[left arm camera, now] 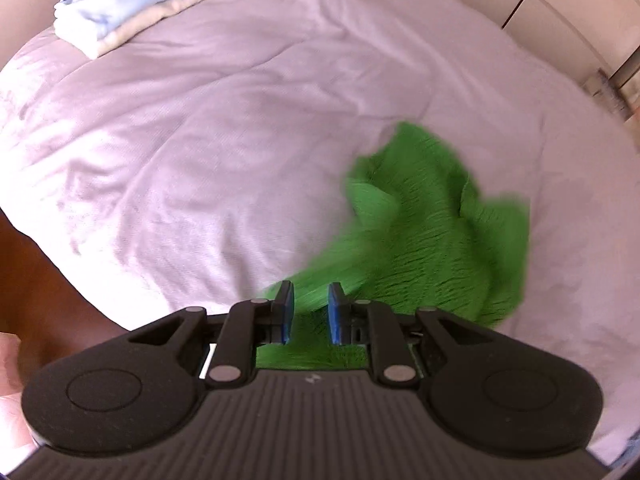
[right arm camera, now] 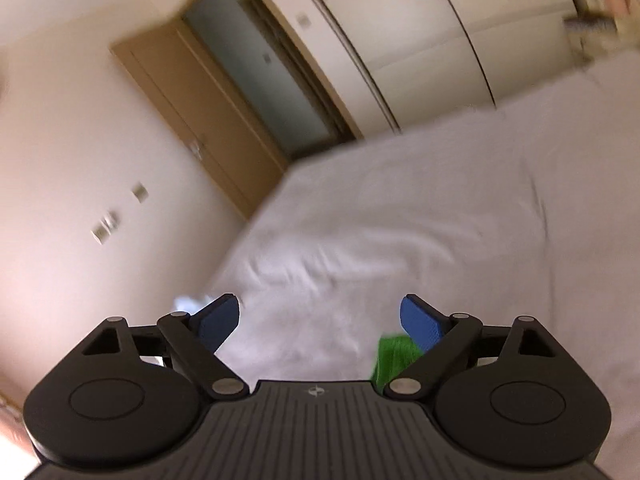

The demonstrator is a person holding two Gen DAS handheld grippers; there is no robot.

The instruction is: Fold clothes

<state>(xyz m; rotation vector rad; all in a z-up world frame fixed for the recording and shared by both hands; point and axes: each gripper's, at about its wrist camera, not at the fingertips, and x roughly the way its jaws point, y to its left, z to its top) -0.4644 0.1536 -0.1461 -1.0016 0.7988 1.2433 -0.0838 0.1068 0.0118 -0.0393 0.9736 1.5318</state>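
Your two handheld grippers, matte black with blue pads

Your left gripper [left arm camera: 310, 312] and right gripper [right arm camera: 320, 322] share one build: a ribbed dark-grey body bearing a small round logo, two rounded black lobes each embossed with a circle, black linkage arms pinned by silver round-headed pivots, triangular cut-outs in the outer links, and textured blue finger pads [right arm camera: 422, 326].

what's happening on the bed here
A person is folding laundry with a pair of tongs in each hand. The left tongs sit over a crumpled green cloth on the bed, pads slightly apart with fabric between them. The right tongs are wide open and empty. A folded stack waits at the far corner.
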